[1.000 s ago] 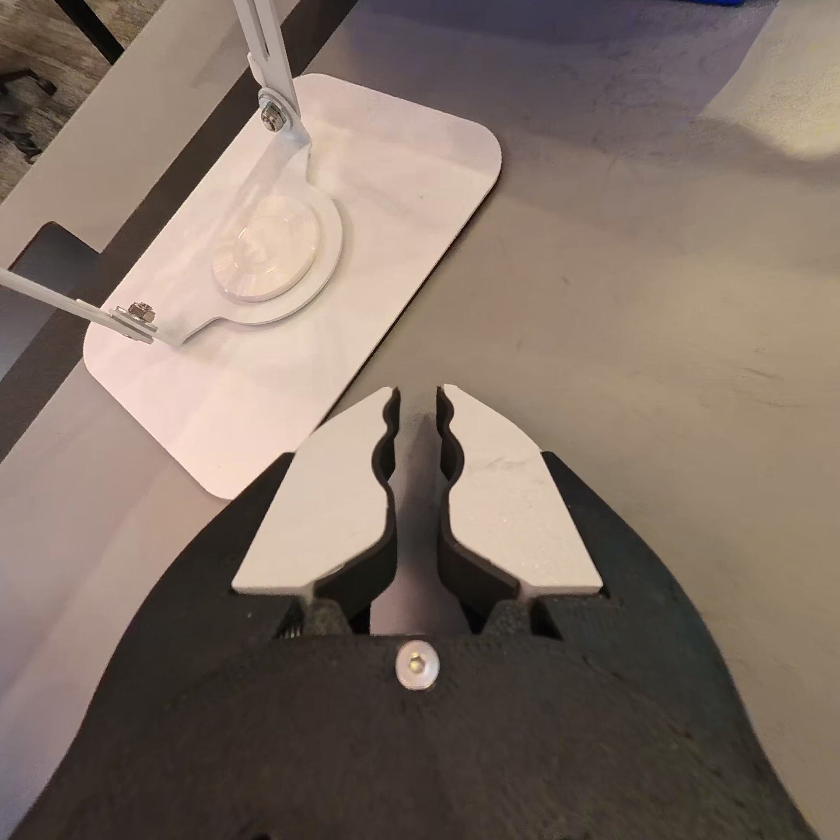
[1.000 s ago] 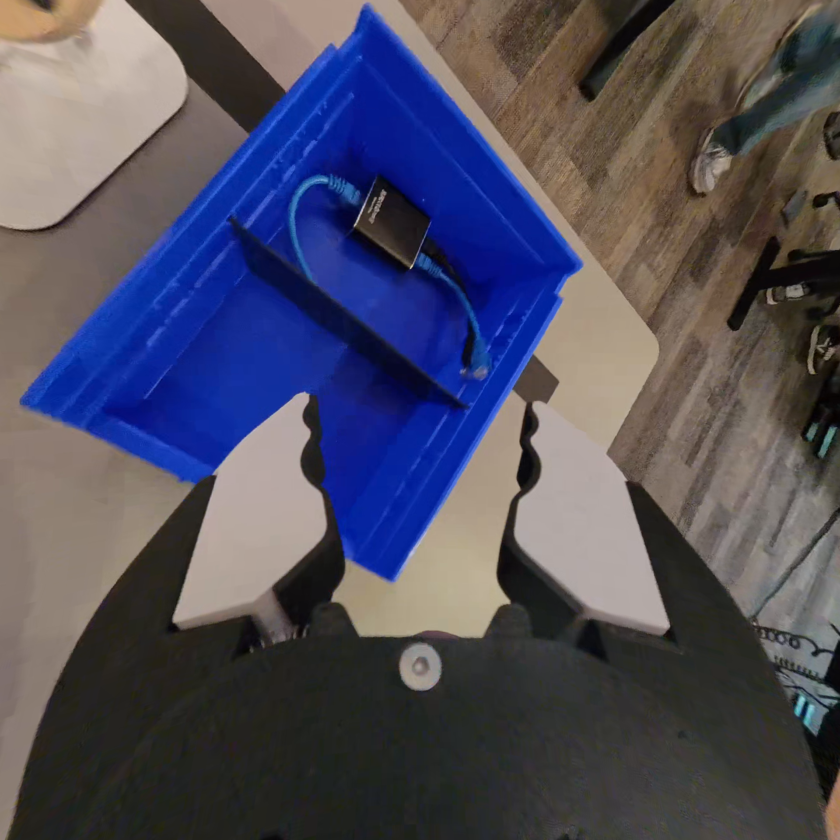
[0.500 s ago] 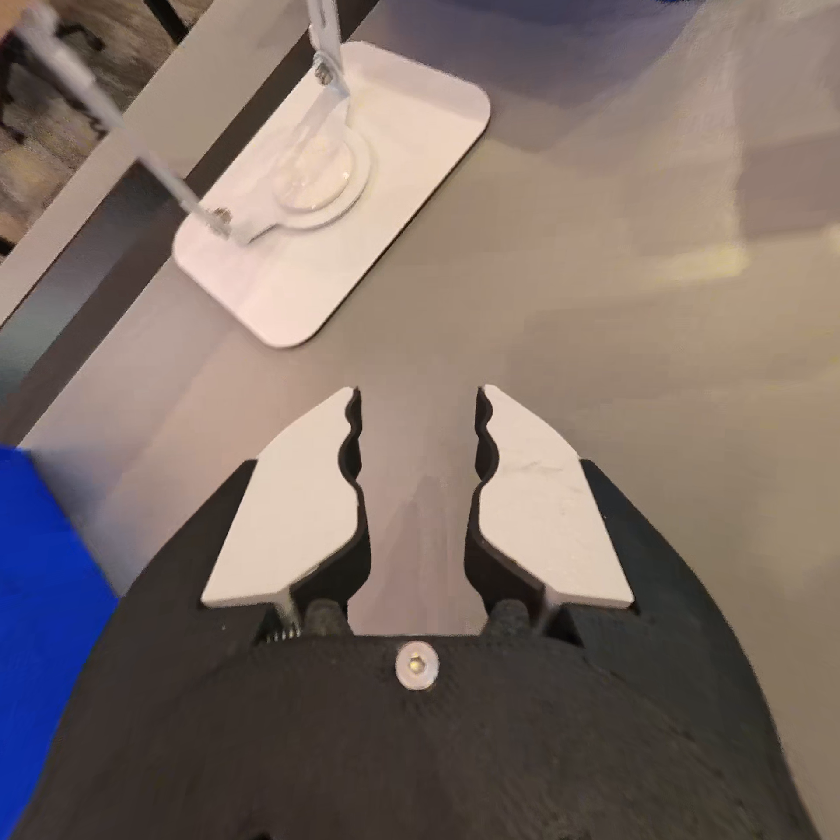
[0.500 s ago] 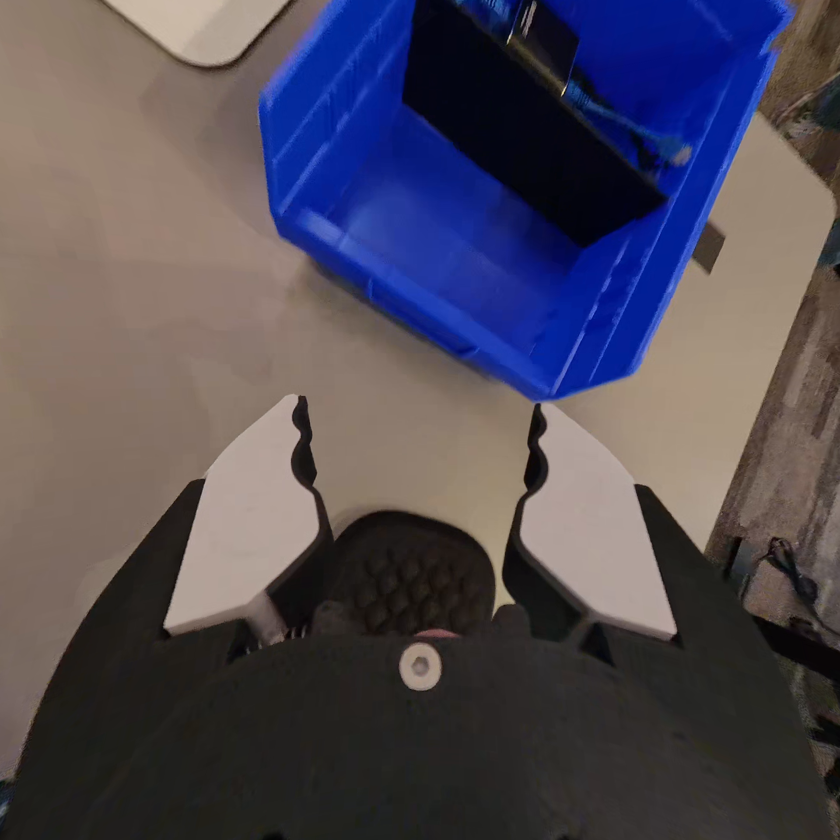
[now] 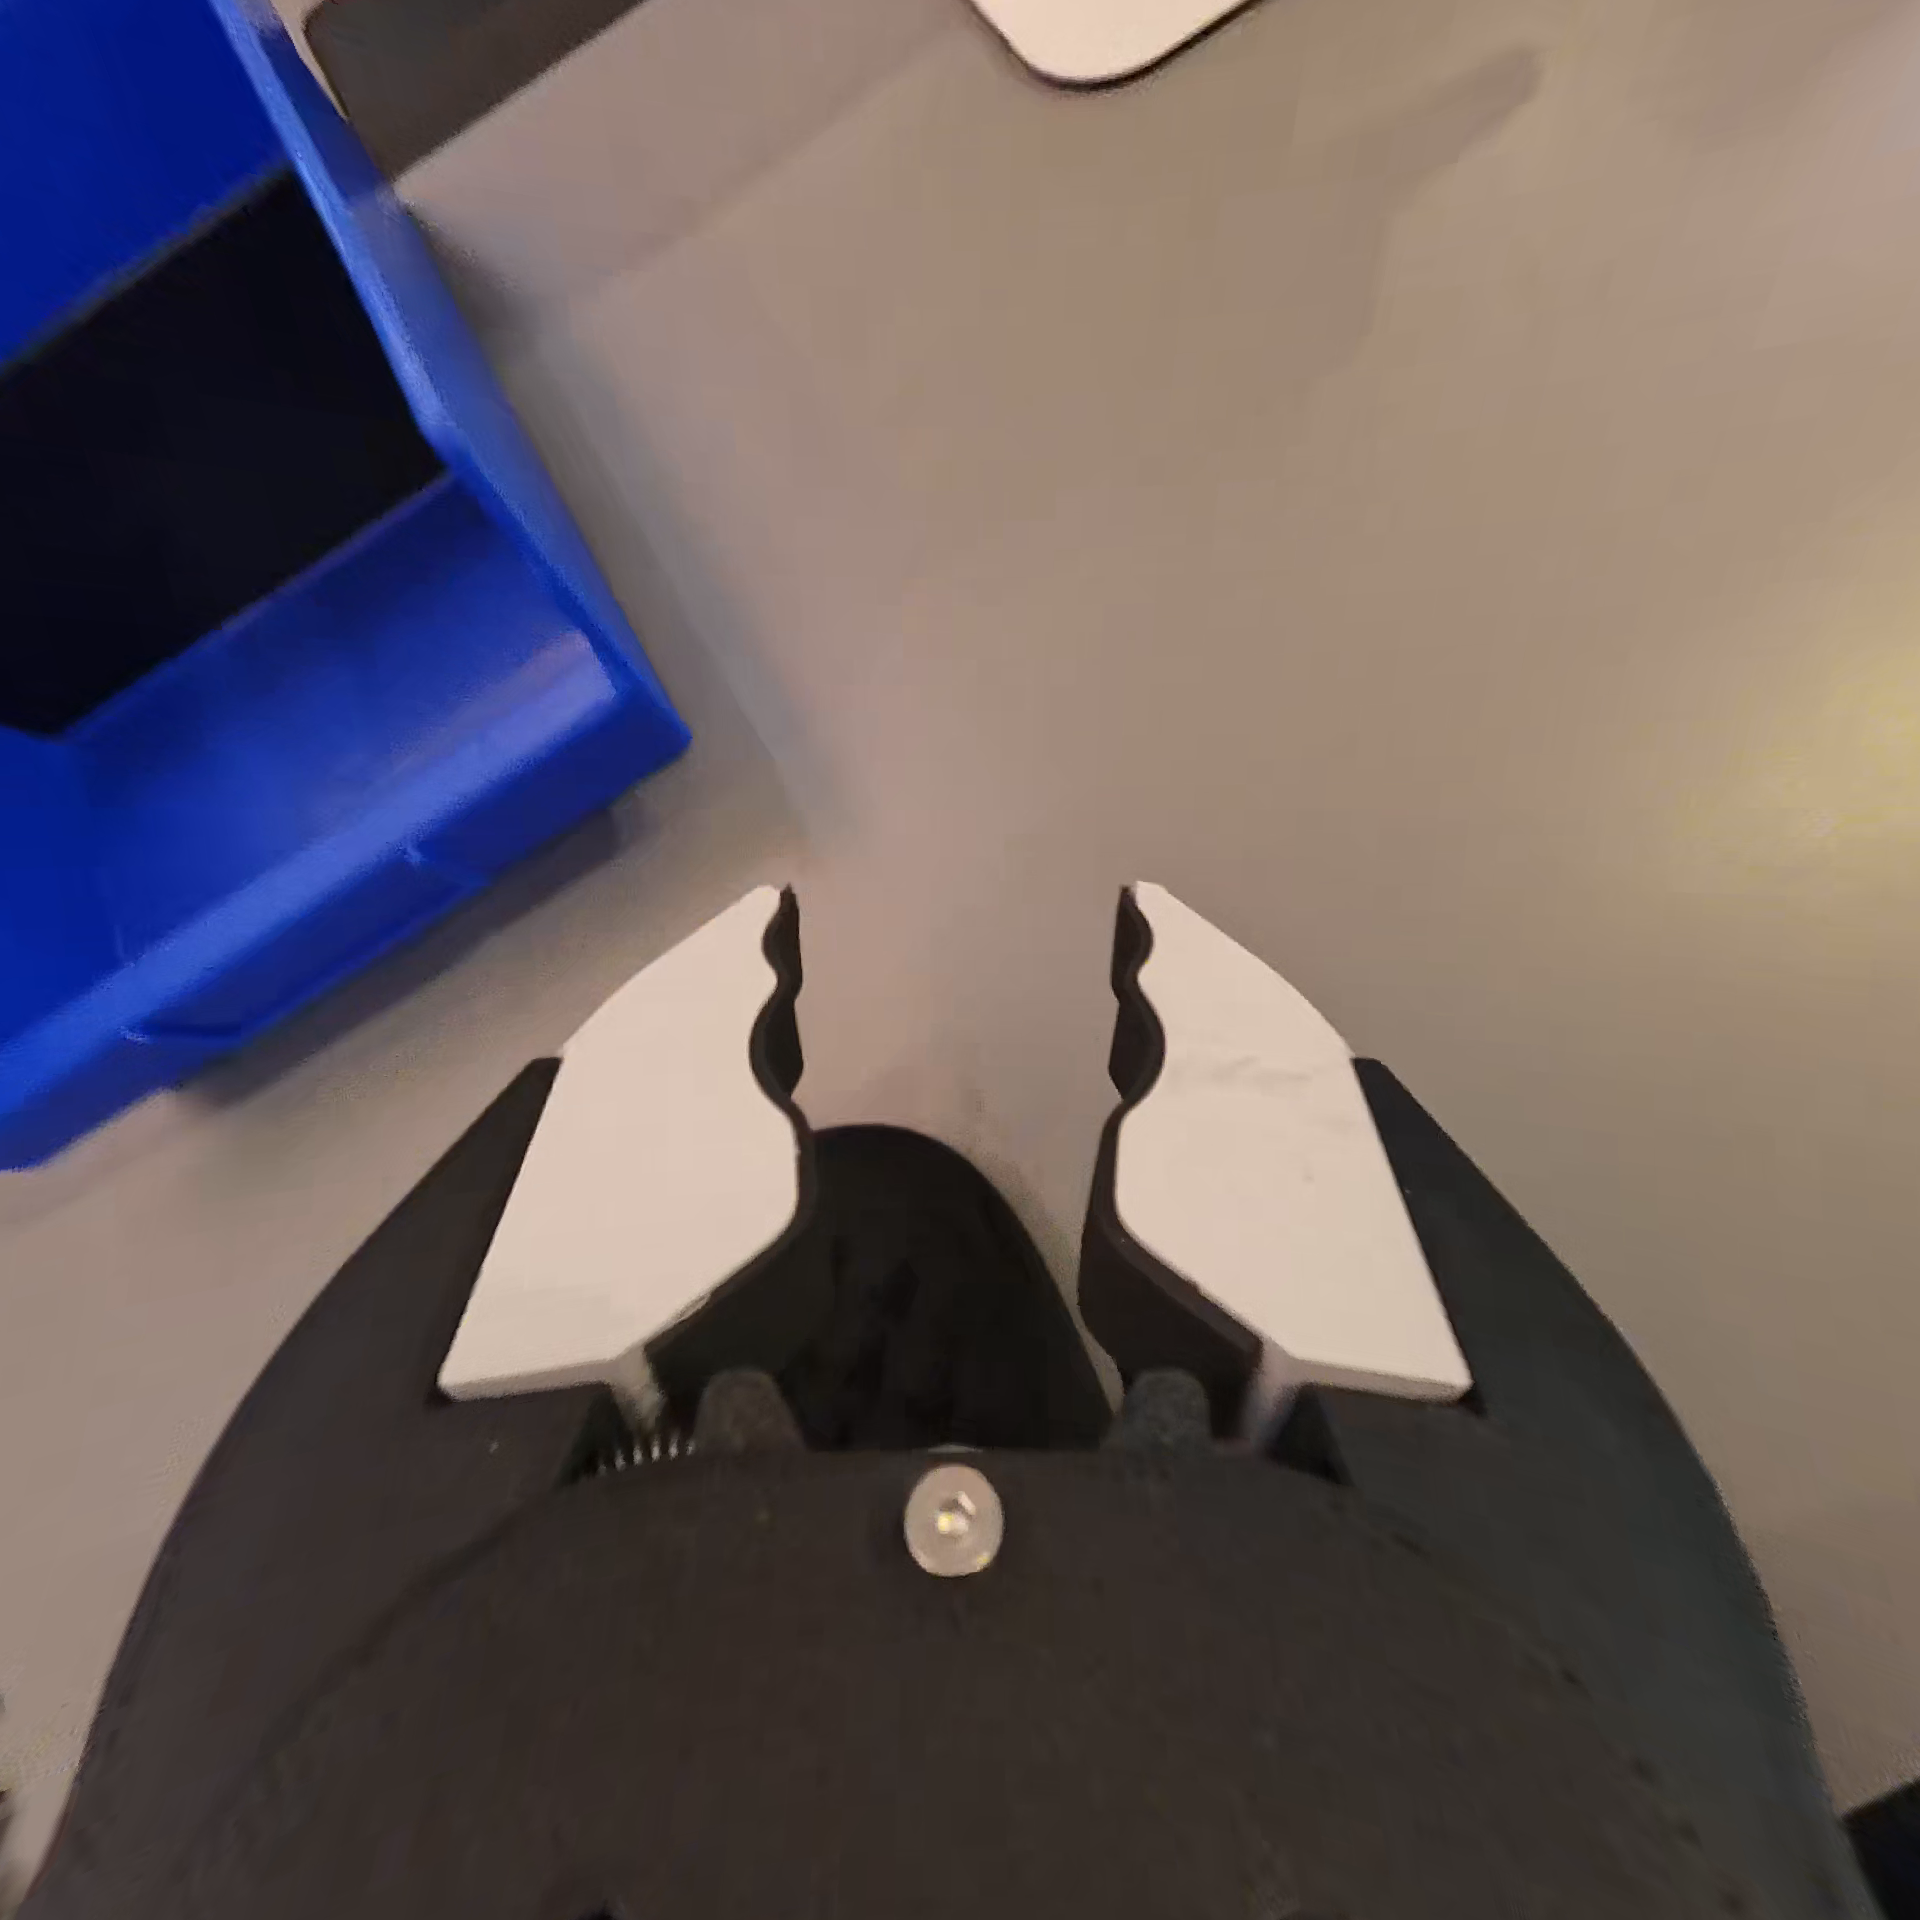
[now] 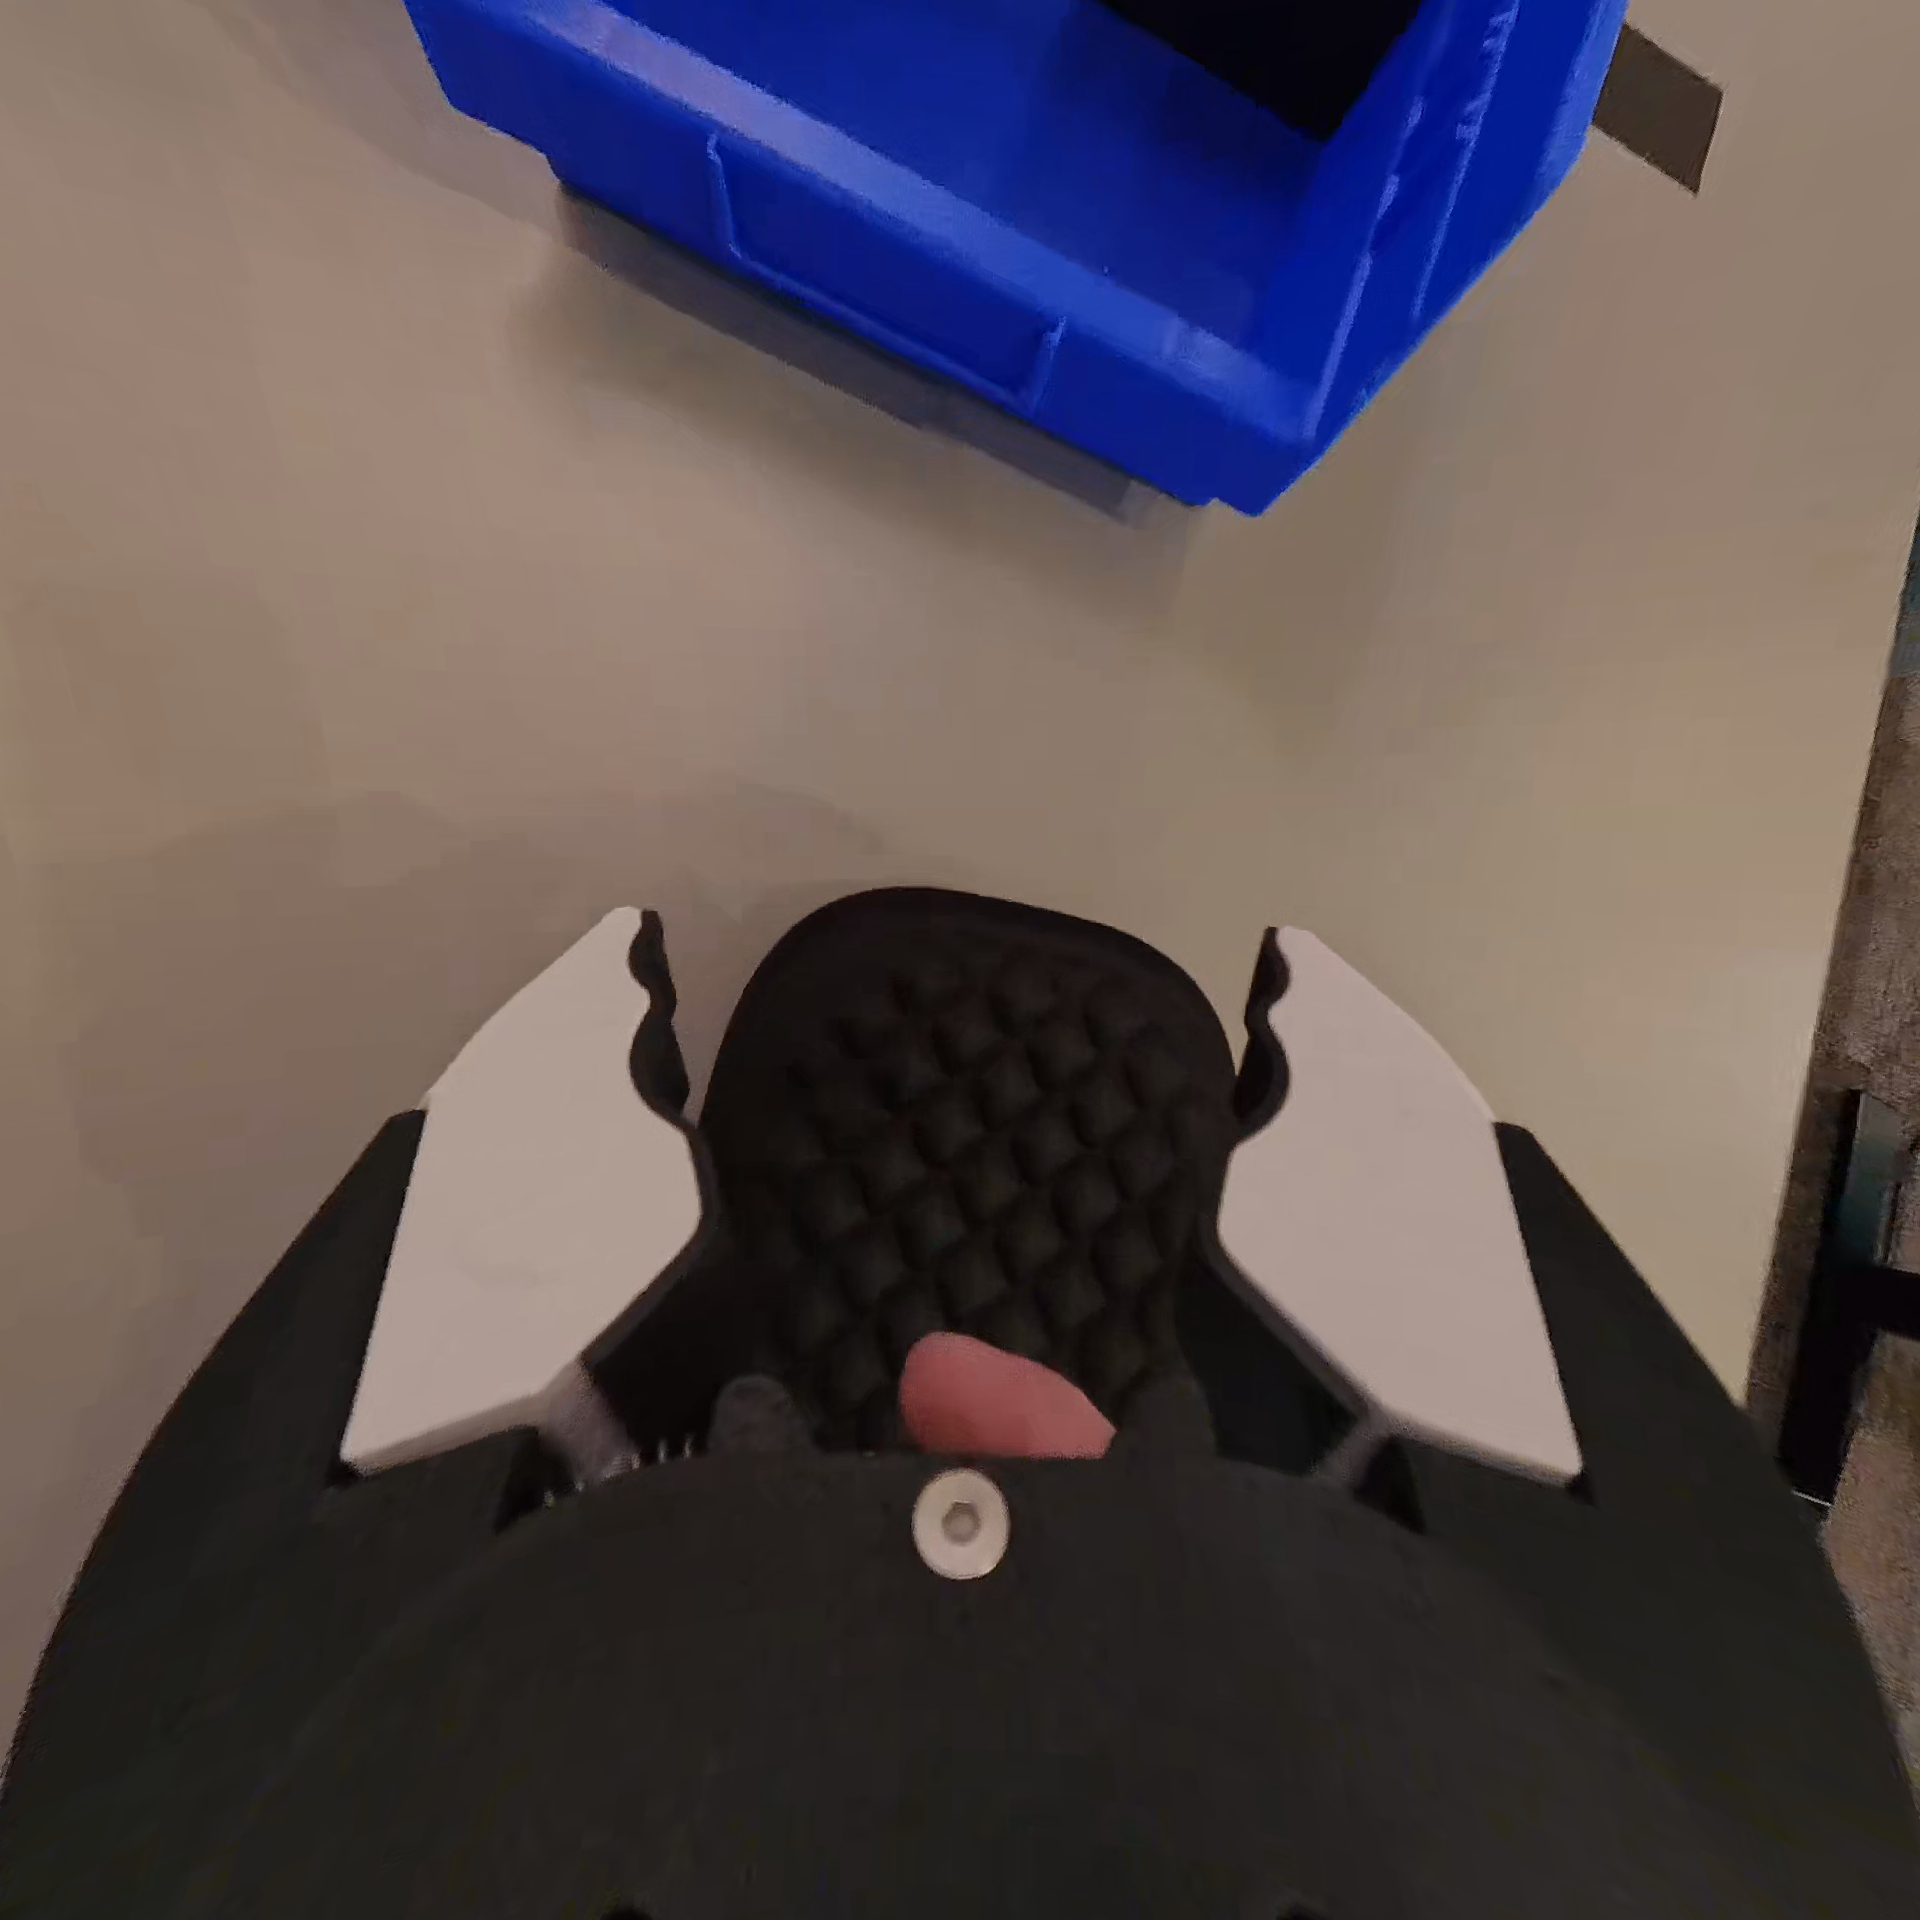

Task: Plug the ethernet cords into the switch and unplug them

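Blue bin [image 6: 1039, 208] lies ahead of the open right hand-held gripper [image 6: 956, 935].

No writing, label, brand, number or sign can be read in either view, and the blur may well hide small marks on the blue bin [image 6: 1039, 208] ahead.

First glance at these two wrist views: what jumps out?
The bright blue plastic bin dominates: at the top of the right wrist view, and at the left edge of the left wrist view, a dark divider showing inside. It sits on a plain grey tabletop. Both black-and-white grippers, the left gripper and the right gripper, hang open and empty over bare table, the right one spread wider; no cords or switch are visible.
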Action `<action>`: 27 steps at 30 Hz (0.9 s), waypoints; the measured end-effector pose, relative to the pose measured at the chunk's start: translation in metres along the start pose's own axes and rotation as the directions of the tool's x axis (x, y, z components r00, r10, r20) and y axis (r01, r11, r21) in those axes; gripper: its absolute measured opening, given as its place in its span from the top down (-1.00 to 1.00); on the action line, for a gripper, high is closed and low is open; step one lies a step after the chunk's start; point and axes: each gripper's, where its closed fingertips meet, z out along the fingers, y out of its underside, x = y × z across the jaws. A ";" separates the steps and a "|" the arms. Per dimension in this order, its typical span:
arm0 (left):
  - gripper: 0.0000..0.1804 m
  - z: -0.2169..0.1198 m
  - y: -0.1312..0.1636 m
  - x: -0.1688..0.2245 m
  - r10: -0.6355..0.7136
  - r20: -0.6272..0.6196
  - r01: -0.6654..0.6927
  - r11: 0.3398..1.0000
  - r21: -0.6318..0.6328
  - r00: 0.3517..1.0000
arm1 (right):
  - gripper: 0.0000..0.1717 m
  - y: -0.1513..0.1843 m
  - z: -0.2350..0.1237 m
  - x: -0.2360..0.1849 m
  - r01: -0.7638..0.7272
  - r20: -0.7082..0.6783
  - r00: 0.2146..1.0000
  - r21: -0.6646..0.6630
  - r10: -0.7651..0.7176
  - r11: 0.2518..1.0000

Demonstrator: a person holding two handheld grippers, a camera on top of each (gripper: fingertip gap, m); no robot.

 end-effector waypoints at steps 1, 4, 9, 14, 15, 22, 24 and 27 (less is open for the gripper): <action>0.35 0.002 0.006 0.002 -0.033 -0.027 0.033 0.999 0.003 0.999 | -0.28 0.005 0.004 -0.002 -0.009 0.014 1.000 0.004 0.009 1.000; 0.28 0.014 0.029 0.002 -0.063 -0.042 0.061 0.997 -0.043 0.997 | -0.43 0.028 0.020 -0.006 -0.046 0.037 0.998 -0.040 0.048 0.998; 0.21 0.015 0.046 -0.009 -0.020 0.031 0.022 0.996 -0.092 0.999 | -0.54 0.035 0.020 -0.005 -0.050 0.033 0.998 -0.049 0.052 0.998; 0.15 -0.005 0.033 -0.029 -0.096 0.079 0.093 0.995 0.033 0.992 | -0.42 -0.010 0.005 0.017 -0.070 -0.008 0.997 0.087 0.071 0.994; 0.14 -0.008 0.030 -0.039 -0.106 0.108 0.101 0.994 0.050 0.988 | -0.38 -0.020 0.003 0.025 -0.087 -0.021 0.996 0.111 0.090 0.990; 0.15 -0.022 0.006 -0.115 -0.257 0.198 0.220 0.957 0.190 0.946 | -0.26 -0.081 0.024 0.063 -0.233 0.073 0.972 0.176 0.223 0.957; 0.13 -0.021 -0.001 -0.135 -0.309 0.200 0.262 0.937 0.230 0.930 | -0.14 -0.093 0.032 0.070 -0.250 0.107 0.966 0.164 0.234 0.954; 0.08 -0.015 -0.009 -0.161 -0.356 0.199 0.303 0.919 0.252 0.913 | -0.14 -0.107 0.044 0.087 -0.263 0.093 0.964 0.167 0.251 0.950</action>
